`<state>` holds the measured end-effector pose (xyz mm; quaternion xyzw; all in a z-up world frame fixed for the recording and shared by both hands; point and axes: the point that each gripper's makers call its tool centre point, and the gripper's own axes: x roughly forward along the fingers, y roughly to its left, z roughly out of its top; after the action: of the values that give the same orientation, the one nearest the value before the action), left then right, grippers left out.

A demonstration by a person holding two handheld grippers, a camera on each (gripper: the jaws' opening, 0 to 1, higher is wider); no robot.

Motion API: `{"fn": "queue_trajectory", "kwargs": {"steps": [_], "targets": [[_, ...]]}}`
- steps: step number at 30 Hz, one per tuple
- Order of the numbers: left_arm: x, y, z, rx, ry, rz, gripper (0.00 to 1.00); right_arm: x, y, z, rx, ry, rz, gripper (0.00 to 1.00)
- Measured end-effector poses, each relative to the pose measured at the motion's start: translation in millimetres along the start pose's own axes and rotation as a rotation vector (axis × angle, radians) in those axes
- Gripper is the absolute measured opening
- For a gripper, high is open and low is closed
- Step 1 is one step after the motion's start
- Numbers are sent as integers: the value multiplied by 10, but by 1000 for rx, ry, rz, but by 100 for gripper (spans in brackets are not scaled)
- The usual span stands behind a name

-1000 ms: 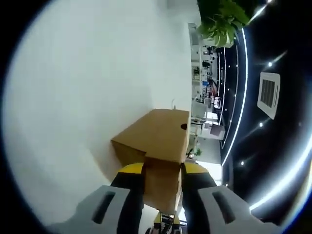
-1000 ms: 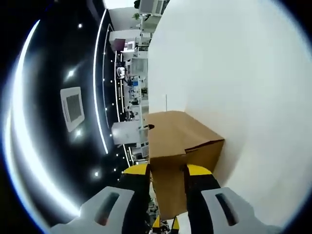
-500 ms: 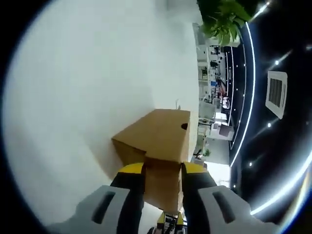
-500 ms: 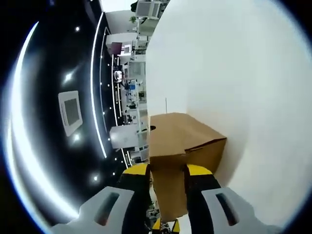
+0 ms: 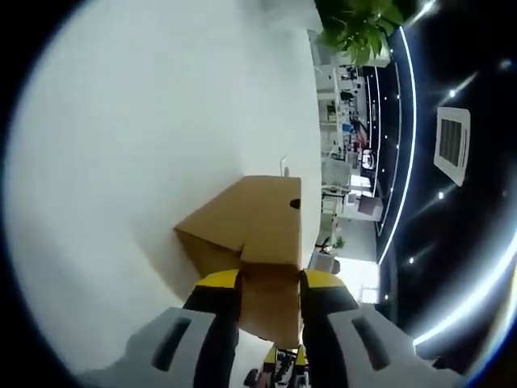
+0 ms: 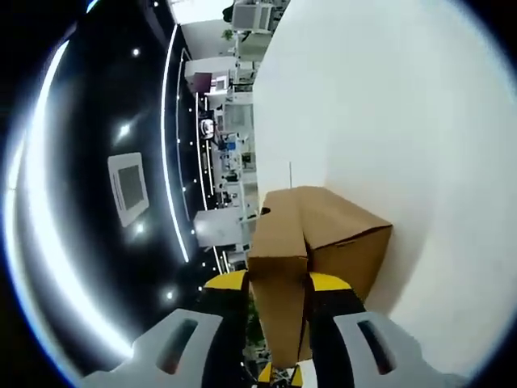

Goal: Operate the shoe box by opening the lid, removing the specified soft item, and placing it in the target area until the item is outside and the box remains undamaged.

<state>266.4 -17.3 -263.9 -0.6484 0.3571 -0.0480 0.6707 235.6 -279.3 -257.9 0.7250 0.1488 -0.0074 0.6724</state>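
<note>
Box (image 5: 246, 226) sits mid-frame on white table (image 5: 145, 162). Flap (image 5: 271, 299) pinched by left gripper (image 5: 269, 303). Other flap (image 6: 279, 311) clamped in right gripper (image 6: 277, 311).

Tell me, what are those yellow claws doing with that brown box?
A person is holding one tool in each hand, and both are clamped on the brown cardboard shoe box. The left tool pinches a cardboard flap at one end, and the right tool pinches a flap at its end. The box sits against a white surface. No soft item is out yet.
</note>
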Motion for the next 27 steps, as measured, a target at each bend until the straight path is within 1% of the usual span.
{"fn": "queue_trajectory", "kwargs": {"steps": [1,2,5,6,7,10,12,13,14,15,16,17,18,19,20,21,24,25,26,27], "targets": [[-20,-31,-11,10,4,-1,28,0,8,2,-2,-1,3,26],[-37,-69,-9,42,2,-8,28,0,15,7,-8,-4,2,26],[-23,-38,-1,115,13,-13,29,1,51,24,-14,-16,12,26],[-24,-58,-3,123,8,-23,29,2,57,25,-18,-16,14,26],[-27,-51,-16,123,16,-20,29,0,62,26,-17,-15,16,26],[-39,-57,-19,165,27,-35,29,-4,78,28,-21,-15,23,26],[-53,-76,-57,177,30,-41,29,-5,76,31,-24,-13,23,26],[-50,-70,-46,183,31,-41,29,-4,79,31,-38,-10,26,26],[-47,-63,-38,210,38,-42,30,-6,80,29,-53,-6,26,26],[-51,-81,-50,231,37,-48,30,-8,81,19,-87,5,27,26],[-61,-92,-82,289,50,-50,30,-9,92,13,-111,14,35,26],[-73,-94,-113,345,63,-45,31,-11,96,17,-117,15,36,26],[-88,-132,-154,417,70,-55,31,-9,105,29,-111,11,43,26],[-95,-72,-109,470,78,-51,30,-9,132,34,-95,12,64,25],[-98,-73,-121,524,85,-49,30,-12,163,44,-70,7,83,25],[-100,-74,-133,578,92,-48,30,-10,171,45,-67,5,85,25],[-88,-110,-137,665,97,-56,30,-8,207,32,-74,7,93,25],[-82,-120,-141,708,104,-56,30,-8,220,28,-76,8,98,25],[-80,-133,-133,782,99,-58,28,-2,234,33,-74,8,106,24],[-77,-135,-132,808,97,-56,27,4,248,33,-74,11,112,24]]}}
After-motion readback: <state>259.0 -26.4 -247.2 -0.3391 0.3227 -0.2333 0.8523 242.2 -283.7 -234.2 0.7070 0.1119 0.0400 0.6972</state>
